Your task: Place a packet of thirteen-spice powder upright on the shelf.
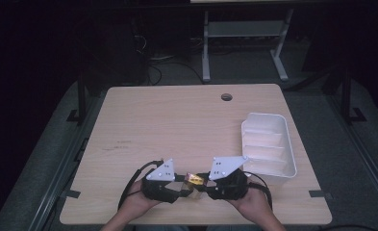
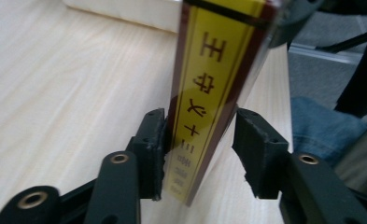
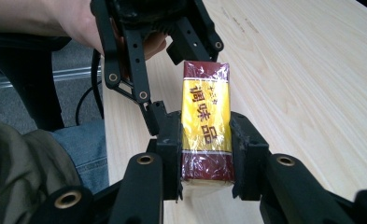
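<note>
A yellow and maroon wrapped box (image 1: pixel 195 179) with printed characters hangs between my two grippers just above the table's near edge. My right gripper (image 3: pixel 205 126) is shut on one end of the box (image 3: pixel 204 98), both pads pressed to its sides. My left gripper (image 2: pixel 201 126) straddles the other end of the box (image 2: pixel 209 84). Its left pad touches the wrapper, while the right pad stands a little apart from it. In the high view the left gripper (image 1: pixel 183 186) and the right gripper (image 1: pixel 205 186) point at each other, a hand behind each.
A white plastic tray (image 1: pixel 289 149) with dividers stands at the table's right side, close to my right hand. The wooden table (image 1: pixel 177 125) has a cable hole (image 1: pixel 226 97) near its far edge. A person's knees in jeans (image 3: pixel 85 149) sit below the near edge.
</note>
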Motion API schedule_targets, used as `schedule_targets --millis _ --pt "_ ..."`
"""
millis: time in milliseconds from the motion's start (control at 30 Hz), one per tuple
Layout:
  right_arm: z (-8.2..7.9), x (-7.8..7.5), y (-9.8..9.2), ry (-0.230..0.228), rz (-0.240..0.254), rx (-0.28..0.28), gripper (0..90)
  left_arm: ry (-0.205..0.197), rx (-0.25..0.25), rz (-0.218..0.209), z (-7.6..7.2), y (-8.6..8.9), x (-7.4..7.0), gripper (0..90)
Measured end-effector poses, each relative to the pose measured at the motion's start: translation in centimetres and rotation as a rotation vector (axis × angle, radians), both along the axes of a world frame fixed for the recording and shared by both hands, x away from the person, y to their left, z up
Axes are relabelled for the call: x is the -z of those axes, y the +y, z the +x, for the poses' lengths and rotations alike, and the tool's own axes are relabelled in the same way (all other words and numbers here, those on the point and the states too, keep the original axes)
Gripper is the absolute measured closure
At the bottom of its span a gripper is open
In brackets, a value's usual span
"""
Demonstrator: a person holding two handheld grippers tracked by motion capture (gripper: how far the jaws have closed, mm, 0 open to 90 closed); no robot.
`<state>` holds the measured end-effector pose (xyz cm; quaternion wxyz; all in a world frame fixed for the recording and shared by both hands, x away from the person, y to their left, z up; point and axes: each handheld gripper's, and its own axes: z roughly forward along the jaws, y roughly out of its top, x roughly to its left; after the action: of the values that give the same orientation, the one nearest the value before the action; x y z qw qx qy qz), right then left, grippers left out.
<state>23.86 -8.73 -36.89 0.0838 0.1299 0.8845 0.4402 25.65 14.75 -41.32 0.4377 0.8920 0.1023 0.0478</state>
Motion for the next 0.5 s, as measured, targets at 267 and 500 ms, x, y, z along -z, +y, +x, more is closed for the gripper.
schedule_targets --millis 267,500 --pt "1.7 -1.2 0.3 0.020 -0.023 -0.044 63.8 -0.007 -0.019 -0.010 0.2 0.5 -0.5 62.4" --pt "2.9 -1.6 0.9 0.047 -0.062 -0.099 62.0 0.002 -0.018 -0.014 0.4 0.8 -0.5 64.9"
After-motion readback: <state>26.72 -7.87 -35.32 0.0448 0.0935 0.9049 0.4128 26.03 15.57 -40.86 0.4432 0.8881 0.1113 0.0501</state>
